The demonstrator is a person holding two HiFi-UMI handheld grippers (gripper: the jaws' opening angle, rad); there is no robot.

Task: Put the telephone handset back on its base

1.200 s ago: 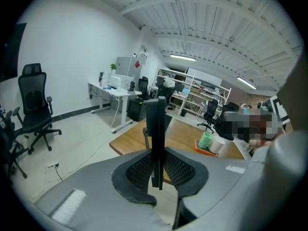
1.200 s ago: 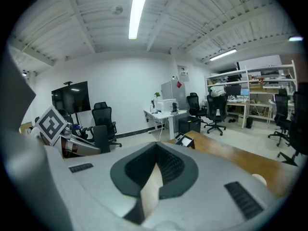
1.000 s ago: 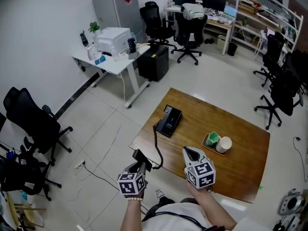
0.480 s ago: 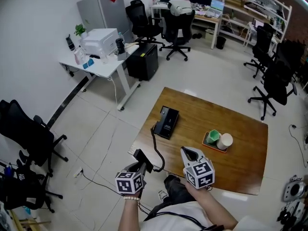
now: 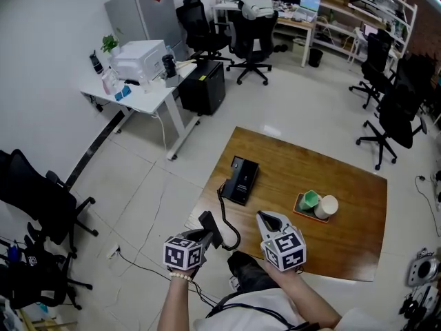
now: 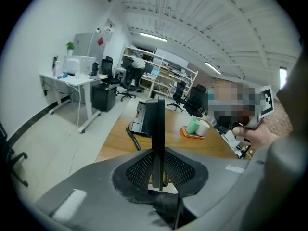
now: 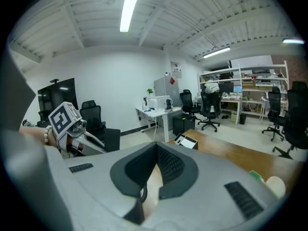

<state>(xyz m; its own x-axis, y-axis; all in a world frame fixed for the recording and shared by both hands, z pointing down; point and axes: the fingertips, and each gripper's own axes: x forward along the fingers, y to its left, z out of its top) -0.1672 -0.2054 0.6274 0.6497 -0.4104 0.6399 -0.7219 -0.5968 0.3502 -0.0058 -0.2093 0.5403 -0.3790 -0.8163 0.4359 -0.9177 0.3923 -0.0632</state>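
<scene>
The black telephone base (image 5: pixel 241 179) lies near the left edge of the wooden table (image 5: pixel 344 240); it also shows in the left gripper view (image 6: pixel 143 117). Its coiled cord (image 5: pixel 225 219) runs off the table's near left corner to the black handset (image 5: pixel 210 227). My left gripper (image 5: pixel 203 236) is shut on the handset, which stands edge-on between the jaws (image 6: pixel 156 138), off the table's corner and above the floor. My right gripper (image 5: pixel 265 217) hovers over the table's near edge, shut and holding nothing (image 7: pixel 156 146).
An orange tray (image 5: pixel 303 209) with a green cup (image 5: pixel 309 199) and a white cup (image 5: pixel 325 206) sits on the table right of the base. A white desk (image 5: pixel 148 95) with a printer stands far left. Office chairs ring the room. A cable lies on the floor.
My left gripper, still holding the handset, has risen slightly and drifted right toward the table corner. The right gripper has barely moved. The camera view has shifted a little.
</scene>
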